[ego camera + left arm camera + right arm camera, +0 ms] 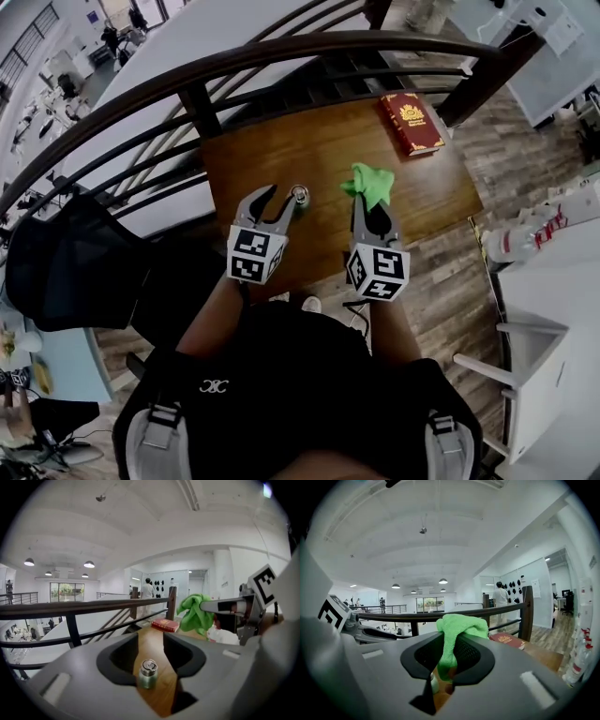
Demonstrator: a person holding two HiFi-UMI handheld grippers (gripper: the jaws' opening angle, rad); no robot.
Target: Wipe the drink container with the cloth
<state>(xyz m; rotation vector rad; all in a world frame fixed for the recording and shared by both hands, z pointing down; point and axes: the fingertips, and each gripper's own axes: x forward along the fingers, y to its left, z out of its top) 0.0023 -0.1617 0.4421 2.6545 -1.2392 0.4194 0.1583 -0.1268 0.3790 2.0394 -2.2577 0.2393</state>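
pinching cloth [458, 632] near drink container [147, 673]

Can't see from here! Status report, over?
Left gripper open, bottle between jaws, ungripped. Right gripper shut on cloth. Book far off, nothing blocking.

Left gripper [277, 202], fingers [254, 203] apart, beside drink container [300, 195], right gripper [372, 210] clamping green cloth [368, 182], wooden table [281, 150]

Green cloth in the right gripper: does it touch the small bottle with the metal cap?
Apart. The head view shows bare wooden table between the green cloth and the small metal-capped bottle.
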